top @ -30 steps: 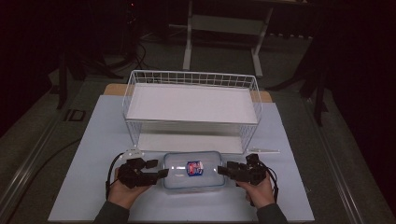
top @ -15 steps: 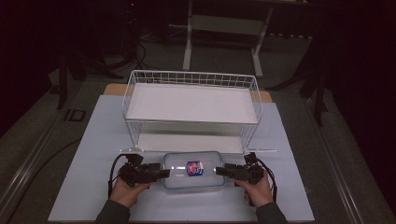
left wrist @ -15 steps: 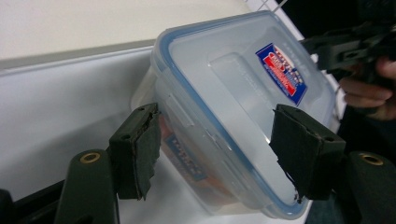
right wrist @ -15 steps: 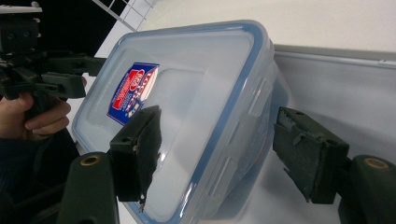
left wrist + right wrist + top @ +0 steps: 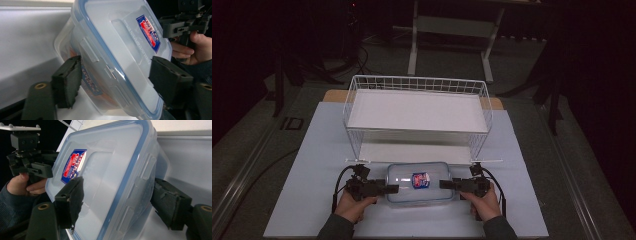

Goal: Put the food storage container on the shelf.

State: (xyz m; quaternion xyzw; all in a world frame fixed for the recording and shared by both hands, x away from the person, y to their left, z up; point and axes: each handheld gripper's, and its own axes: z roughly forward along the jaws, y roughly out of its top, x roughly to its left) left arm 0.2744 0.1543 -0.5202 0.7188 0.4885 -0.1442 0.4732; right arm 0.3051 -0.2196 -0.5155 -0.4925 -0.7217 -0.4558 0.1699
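Observation:
A clear plastic container (image 5: pixel 418 183) with a blue-rimmed lid and a red and blue label (image 5: pixel 420 180) lies on the white table (image 5: pixel 312 150), just in front of the wire basket. My left gripper (image 5: pixel 393 189) holds its left end. In the left gripper view the gripper (image 5: pixel 115 75) straddles that end, with one pad (image 5: pixel 67 80) against the body and the other on the lid. My right gripper (image 5: pixel 443 184) has the right end the same way. Seen from the right gripper view (image 5: pixel 115 200), one pad (image 5: pixel 72 197) sits on the lid and the other against the base side.
A white wire basket (image 5: pixel 417 107) with a white shelf on top stands directly behind the container, its open front facing me. The table's front edge lies close below my hands. Dark floor, cables and a stand's legs surround the table.
Both grippers have levelled out and slid inward onto the container's two ends. The container stays in the same spot on the table.

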